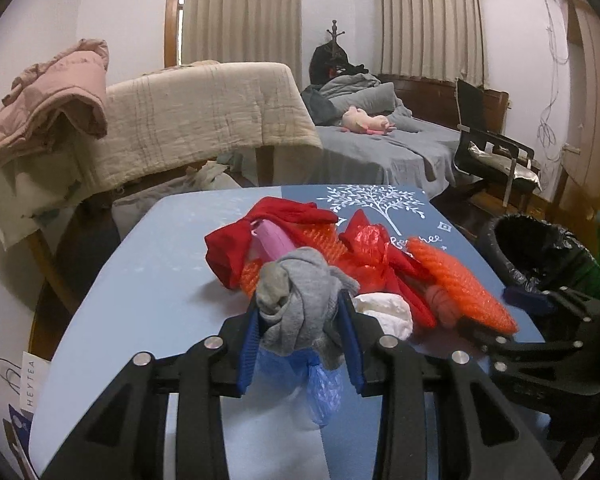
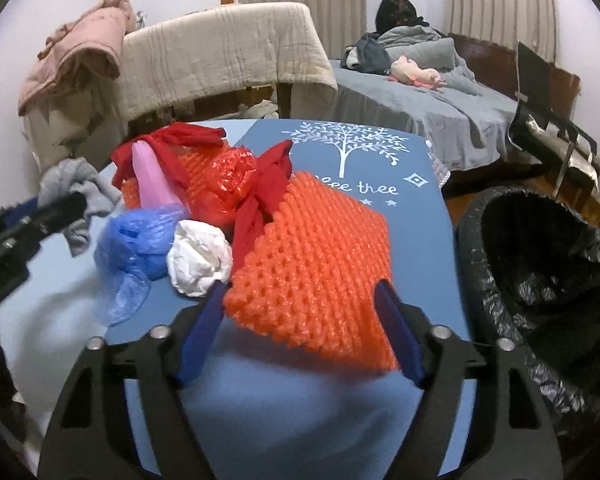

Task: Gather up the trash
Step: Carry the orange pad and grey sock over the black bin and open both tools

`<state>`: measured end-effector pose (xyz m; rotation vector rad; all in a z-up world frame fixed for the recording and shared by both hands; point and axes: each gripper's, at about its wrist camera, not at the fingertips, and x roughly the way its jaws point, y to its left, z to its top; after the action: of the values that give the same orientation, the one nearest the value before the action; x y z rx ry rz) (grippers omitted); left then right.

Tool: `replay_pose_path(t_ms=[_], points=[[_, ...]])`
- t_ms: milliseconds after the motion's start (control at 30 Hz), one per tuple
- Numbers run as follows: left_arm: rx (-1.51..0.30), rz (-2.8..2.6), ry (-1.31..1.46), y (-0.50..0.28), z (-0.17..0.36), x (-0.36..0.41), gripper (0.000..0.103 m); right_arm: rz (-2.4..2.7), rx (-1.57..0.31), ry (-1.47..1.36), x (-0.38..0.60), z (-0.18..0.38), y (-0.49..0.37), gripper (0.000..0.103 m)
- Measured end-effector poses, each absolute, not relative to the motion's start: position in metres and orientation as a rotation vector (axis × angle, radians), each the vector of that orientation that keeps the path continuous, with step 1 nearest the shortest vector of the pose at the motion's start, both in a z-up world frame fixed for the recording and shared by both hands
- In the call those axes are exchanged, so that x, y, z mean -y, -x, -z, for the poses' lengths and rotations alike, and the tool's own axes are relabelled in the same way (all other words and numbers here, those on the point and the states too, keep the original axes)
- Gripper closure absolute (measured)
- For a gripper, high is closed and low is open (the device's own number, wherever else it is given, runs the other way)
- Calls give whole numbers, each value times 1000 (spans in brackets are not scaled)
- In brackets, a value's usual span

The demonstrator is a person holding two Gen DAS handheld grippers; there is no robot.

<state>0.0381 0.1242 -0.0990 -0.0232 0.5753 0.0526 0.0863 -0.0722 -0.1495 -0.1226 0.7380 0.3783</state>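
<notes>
A pile of trash lies on the blue table [image 1: 148, 280]. My left gripper [image 1: 302, 312] is shut on a grey sock [image 1: 300, 300], also seen in the right wrist view [image 2: 76, 192]. My right gripper [image 2: 302, 308] has its jaws around an orange foam net [image 2: 316, 248], touching both sides; it shows in the left wrist view [image 1: 464, 280] too. Beside it lie a white crumpled wad [image 2: 200, 260], a blue plastic bag [image 2: 136, 248], a red plastic bag [image 2: 228, 180], red cloth [image 1: 228, 248] and a pink item [image 2: 152, 176].
A black-lined trash bin [image 2: 540, 280] stands right of the table, also in the left wrist view [image 1: 540, 248]. Behind are a cloth-draped chair [image 1: 204, 116], a bed [image 1: 380, 144] and a black chair [image 1: 496, 152]. A HEYTEA bag [image 1: 30, 384] sits at the left.
</notes>
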Motion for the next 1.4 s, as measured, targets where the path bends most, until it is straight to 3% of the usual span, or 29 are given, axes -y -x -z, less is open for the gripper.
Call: replay_pose_path(t_ms=[33, 100, 167, 767, 1400], points=[[-573, -53, 19, -38, 98, -123, 67, -388, -755, 125, 73, 151, -90, 55], [-571, -48, 14, -39, 96, -121, 67, -422, -773, 97, 78, 151, -93, 80], [-572, -43, 12, -40, 96, -118, 67, -456, -775, 52, 86, 147, -92, 89], [-504, 158, -35, -70, 62, -32, 67, -349, -609, -134, 190, 62, -82, 91], [-532, 448, -50, -124, 70, 128, 67, 13, -625, -124, 322, 87, -76, 90]])
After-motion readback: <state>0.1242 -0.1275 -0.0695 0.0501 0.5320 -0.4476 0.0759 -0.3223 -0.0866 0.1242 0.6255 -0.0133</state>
